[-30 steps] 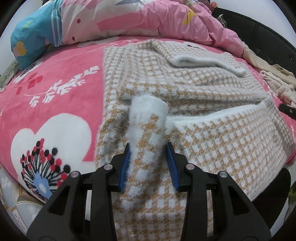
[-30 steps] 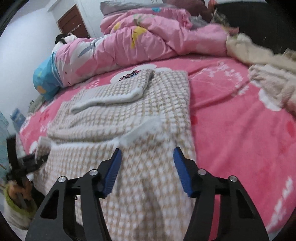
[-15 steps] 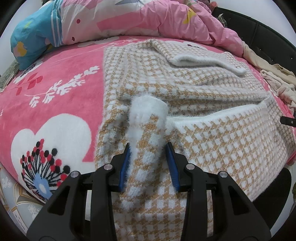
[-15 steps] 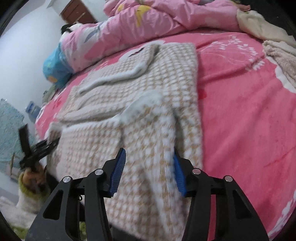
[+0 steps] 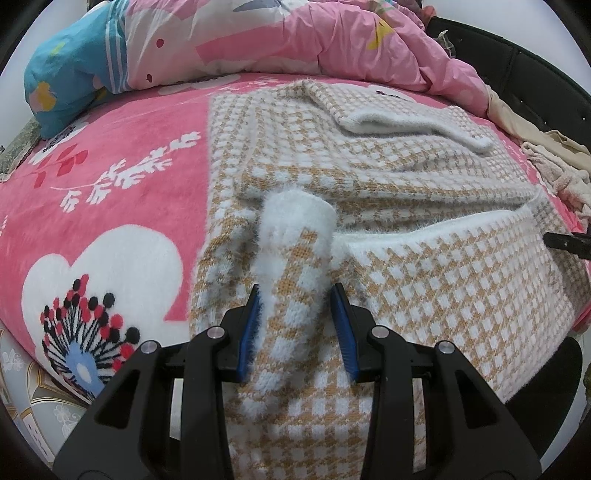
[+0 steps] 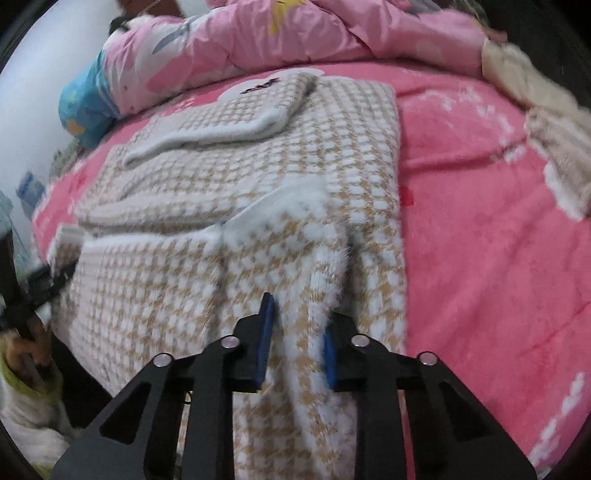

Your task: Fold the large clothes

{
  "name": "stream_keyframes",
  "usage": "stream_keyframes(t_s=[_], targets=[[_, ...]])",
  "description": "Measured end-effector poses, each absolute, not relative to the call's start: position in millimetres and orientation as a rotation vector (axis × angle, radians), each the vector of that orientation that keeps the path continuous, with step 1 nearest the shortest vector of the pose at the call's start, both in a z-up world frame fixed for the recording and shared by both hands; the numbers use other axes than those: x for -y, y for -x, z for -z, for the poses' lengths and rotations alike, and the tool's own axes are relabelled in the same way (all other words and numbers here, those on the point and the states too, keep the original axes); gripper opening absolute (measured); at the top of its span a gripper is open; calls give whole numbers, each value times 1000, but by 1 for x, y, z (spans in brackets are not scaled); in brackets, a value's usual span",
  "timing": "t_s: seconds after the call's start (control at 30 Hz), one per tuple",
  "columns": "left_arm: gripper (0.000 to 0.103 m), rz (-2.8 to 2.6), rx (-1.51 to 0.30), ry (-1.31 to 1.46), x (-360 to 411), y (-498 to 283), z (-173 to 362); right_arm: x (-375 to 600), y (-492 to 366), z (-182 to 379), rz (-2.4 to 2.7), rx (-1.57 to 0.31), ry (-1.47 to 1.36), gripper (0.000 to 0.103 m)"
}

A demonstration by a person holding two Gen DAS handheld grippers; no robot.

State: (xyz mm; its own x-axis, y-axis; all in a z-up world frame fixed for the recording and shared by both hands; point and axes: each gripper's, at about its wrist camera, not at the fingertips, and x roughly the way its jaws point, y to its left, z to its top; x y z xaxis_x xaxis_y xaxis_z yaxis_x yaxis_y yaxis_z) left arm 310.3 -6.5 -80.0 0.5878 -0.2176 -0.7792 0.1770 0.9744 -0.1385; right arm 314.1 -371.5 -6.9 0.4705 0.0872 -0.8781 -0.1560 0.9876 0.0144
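Houndstooth sweater [image 5: 424, 206] lying flat on the pink bed [image 5: 122, 184], hem toward both grippers. Left gripper [image 5: 297, 325] and right gripper [image 6: 297, 328] each pinch a hem corner between their jaws, equally near; the garment's long axis runs away from them.

sweater [image 6: 229, 192] motion-blurred, hem cut off below

I see a bed [image 5: 122, 177] covered in a pink fleece blanket [image 6: 480, 221] printed with white flowers and hearts. A rumpled pink quilt [image 5: 295, 33] is heaped along its far side, with a blue pillow [image 5: 70, 77] at one end (half tucked under it). A dark headboard [image 5: 517, 74] curves behind, and a plain white wall [image 6: 40, 88] rises beyond.
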Motion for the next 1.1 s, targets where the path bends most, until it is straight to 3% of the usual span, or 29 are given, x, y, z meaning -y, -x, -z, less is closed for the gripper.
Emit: stream_keyframes(t_s=[0.33, 1.1], targets=[[35, 227, -894, 30, 6, -300, 70, 339, -311, 18, -27, -1040, 287, 19], [35, 237, -916, 38, 5, -303, 76, 342, -305, 15, -19, -1018, 269, 19]])
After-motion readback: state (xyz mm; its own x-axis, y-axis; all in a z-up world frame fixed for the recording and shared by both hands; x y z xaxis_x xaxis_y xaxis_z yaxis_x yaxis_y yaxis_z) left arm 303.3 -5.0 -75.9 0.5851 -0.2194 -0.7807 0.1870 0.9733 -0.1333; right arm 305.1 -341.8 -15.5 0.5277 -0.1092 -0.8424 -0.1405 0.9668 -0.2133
